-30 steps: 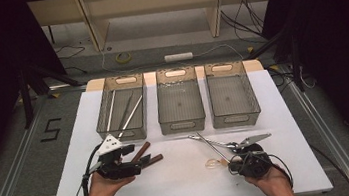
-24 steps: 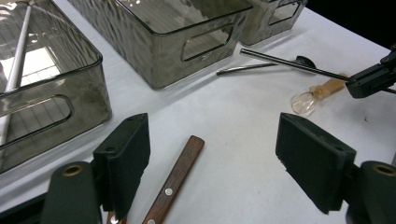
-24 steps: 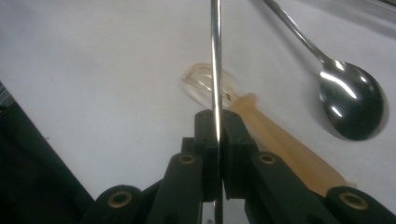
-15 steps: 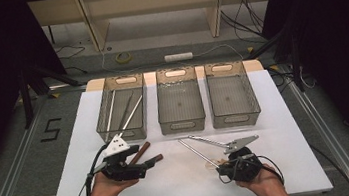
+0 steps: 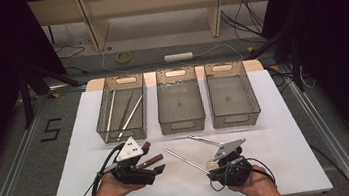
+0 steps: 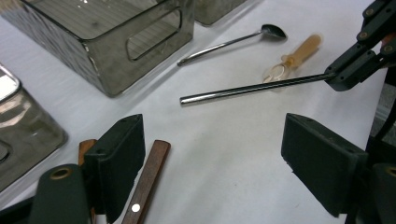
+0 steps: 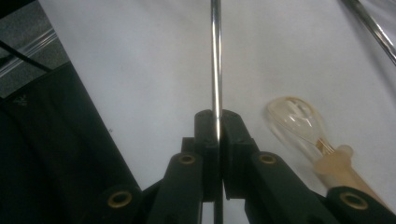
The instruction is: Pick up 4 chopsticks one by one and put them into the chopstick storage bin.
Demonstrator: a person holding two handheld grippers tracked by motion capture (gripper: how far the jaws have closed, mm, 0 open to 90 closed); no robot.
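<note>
Near the front edge of the worktop (image 5: 287, 129), the right hand-held gripper (image 5: 210, 168) is clamped on one end of a thin metal rod (image 6: 252, 87), which sticks out toward the middle of the worktop; beside it lies one clear plastic spoon with a tan handle (image 7: 308, 135). The left hand-held gripper (image 5: 157, 166) stands wide, its jaws having just been opening, with nothing pressed between them; two brown wooden-handled utensils (image 6: 148, 179) lie just beside its left jaw, on the worktop. A little farther in, one metal spoon (image 6: 231, 42) rests before the bins. Along the far edge stand three smoky plastic bins: the left bin (image 5: 125, 132) already holds about three long slim utensils, while the middle bin (image 5: 181, 124) and the right bin (image 5: 236, 118) look empty. So the sorting seems well short of done: roughly three pieces binned, five still out, the rod being the one in hand now.
</note>
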